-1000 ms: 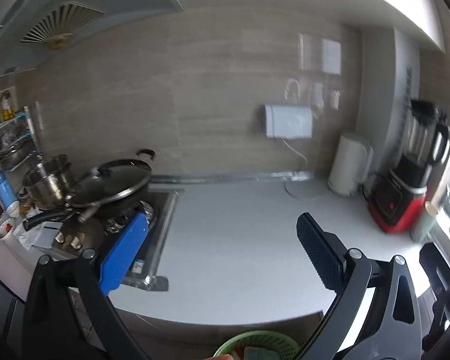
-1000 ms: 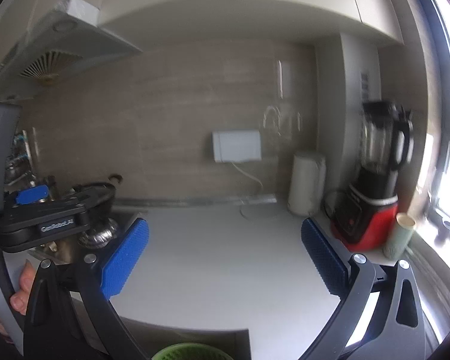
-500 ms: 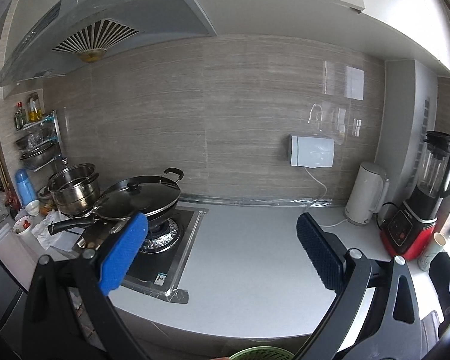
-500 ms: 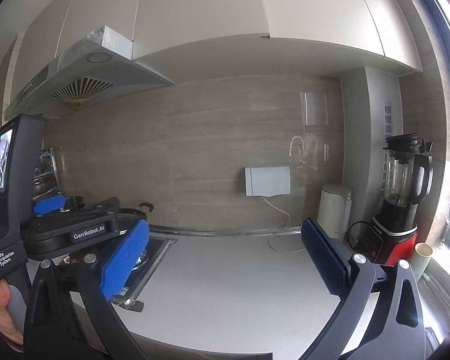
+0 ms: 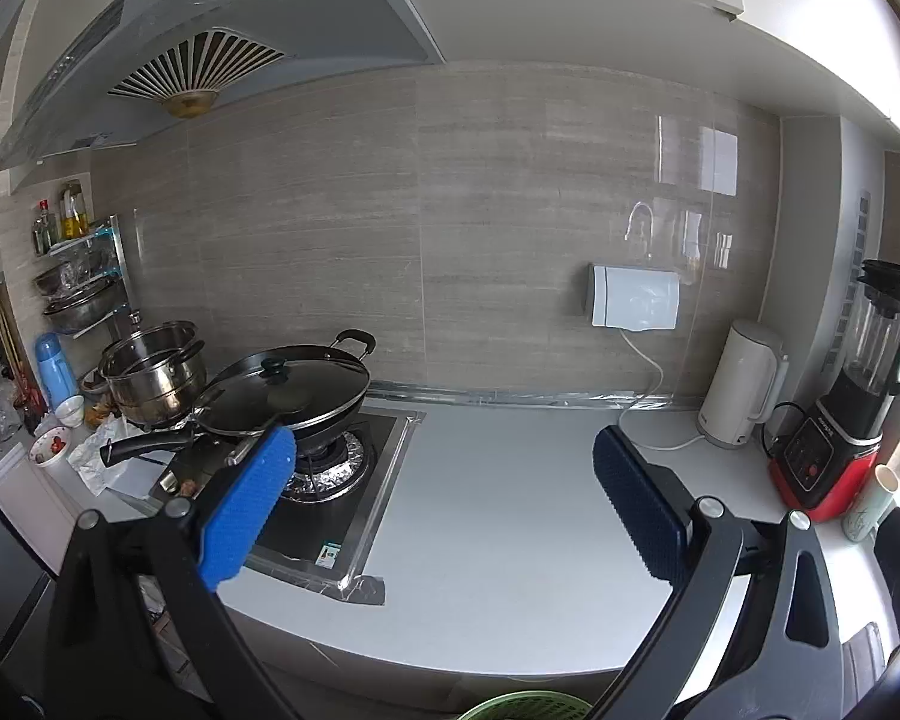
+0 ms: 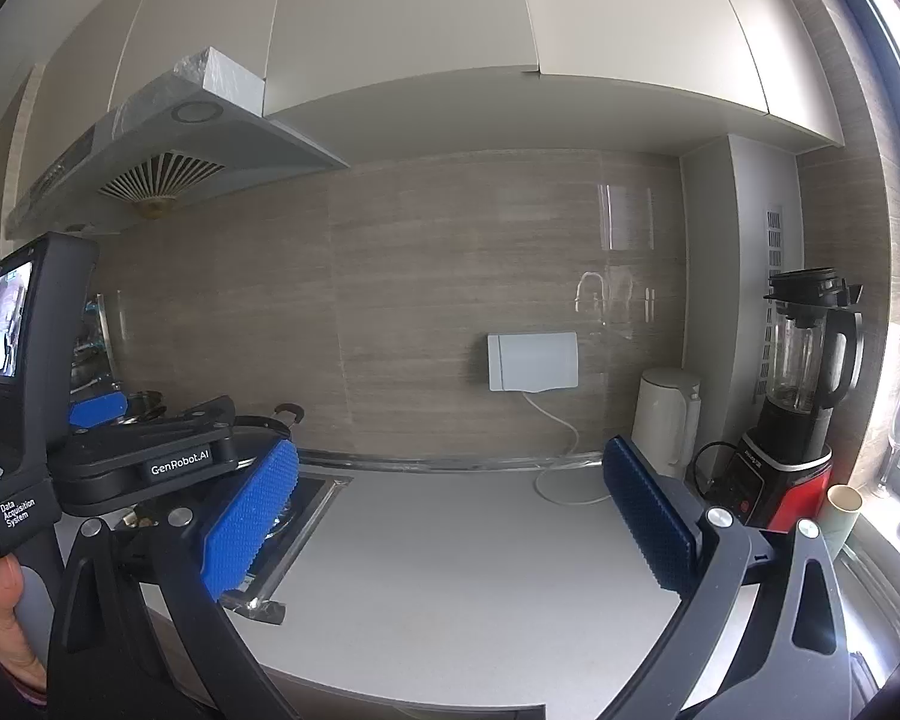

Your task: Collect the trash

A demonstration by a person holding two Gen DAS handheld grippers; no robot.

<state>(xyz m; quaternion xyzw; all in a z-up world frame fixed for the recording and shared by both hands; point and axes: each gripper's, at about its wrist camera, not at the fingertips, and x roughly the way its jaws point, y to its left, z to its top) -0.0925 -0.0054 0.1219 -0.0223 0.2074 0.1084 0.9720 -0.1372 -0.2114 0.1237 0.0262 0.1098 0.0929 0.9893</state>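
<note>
My left gripper (image 5: pixel 444 504) is open and empty, held in front of the white countertop (image 5: pixel 510 510). The rim of a green basket (image 5: pixel 525 707) shows at the bottom edge of the left wrist view, below the counter's front. My right gripper (image 6: pixel 450 516) is open and empty, also facing the countertop (image 6: pixel 450 570). The left gripper's body (image 6: pixel 144 456) shows at the left of the right wrist view, held by a hand (image 6: pixel 0 624). Crumpled paper (image 5: pixel 99 450) lies left of the stove. No trash lies on the counter between the fingers.
A black lidded wok (image 5: pixel 288 390) and a steel pot (image 5: pixel 150 372) sit on the gas stove (image 5: pixel 330 480) at left. A white kettle (image 5: pixel 744 390), a red-based blender (image 5: pixel 852 396) and a paper cup (image 5: pixel 870 501) stand at right. A range hood (image 5: pixel 210 42) hangs above.
Both grippers have tilted upward and drawn back: the hood and upper cabinets came into view and the green basket slid down to the frame's edge. Both stay open.
</note>
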